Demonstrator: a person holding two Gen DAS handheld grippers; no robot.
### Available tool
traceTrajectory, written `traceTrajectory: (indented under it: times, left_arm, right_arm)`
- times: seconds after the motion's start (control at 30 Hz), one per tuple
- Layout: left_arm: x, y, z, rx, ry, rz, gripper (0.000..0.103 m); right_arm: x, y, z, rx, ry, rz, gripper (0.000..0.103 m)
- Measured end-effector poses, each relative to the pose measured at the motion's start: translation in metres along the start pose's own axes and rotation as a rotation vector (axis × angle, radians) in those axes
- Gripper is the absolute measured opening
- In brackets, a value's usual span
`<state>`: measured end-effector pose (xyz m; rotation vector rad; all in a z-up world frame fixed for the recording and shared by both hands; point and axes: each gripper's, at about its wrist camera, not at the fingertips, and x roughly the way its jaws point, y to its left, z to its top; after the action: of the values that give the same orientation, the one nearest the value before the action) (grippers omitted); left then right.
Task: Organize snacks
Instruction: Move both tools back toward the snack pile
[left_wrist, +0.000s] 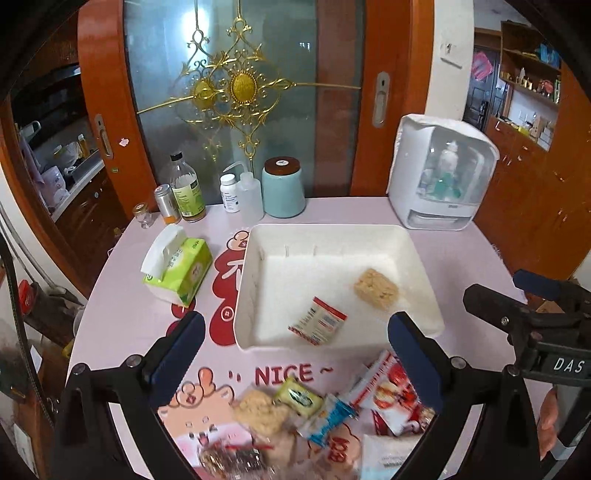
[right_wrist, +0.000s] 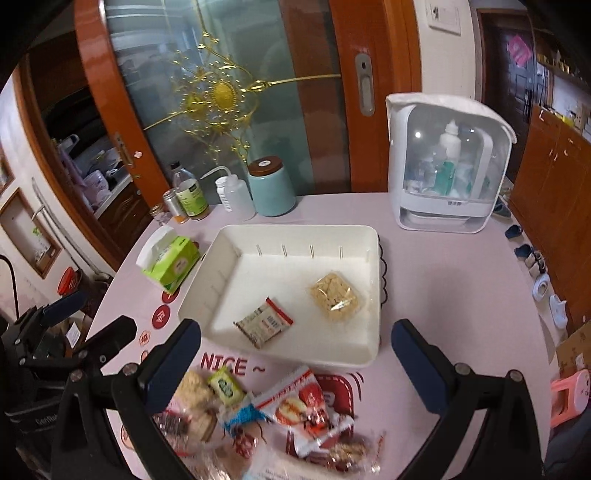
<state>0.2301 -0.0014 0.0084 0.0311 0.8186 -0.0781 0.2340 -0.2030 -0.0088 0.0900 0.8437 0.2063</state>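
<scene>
You are working in a lived-in home dining area, at a table (left_wrist: 122, 314) under a pink cartoon cover printed "NICE", pushed against a sliding door (left_wrist: 243, 92) of orange wood and frosted glass with gold scrollwork. To your left a kitchen counter (left_wrist: 79, 177) holds dishes; to your right stand wooden cabinets (left_wrist: 532, 162) and cluttered shelves (left_wrist: 532, 70), with small shoes (right_wrist: 535, 266) lined up on the floor.

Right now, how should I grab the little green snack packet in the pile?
Pinch the green packet across its short sides, coming straight down from above. It lies flat at the pile's top edge, nothing covering it, and the right hand-held gripper is already open close by.
</scene>
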Motion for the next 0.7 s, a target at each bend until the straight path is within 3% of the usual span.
traceTrajectory:
  times: [0.4,0.7]
  left_arm:
    - [-0.078,-0.015,-0.051,0.005,-0.041,0.004,0.099]
    - [-0.111,-0.001,-0.093,-0.009,-0.041,-0.014,0.099]
  right_arm:
    - [-0.061,0.004,-0.052,-0.083,-0.022,0.055,0.103]
    - [-0.078,0.007,-0.095,-0.172,-0.012,0.111,0.103]
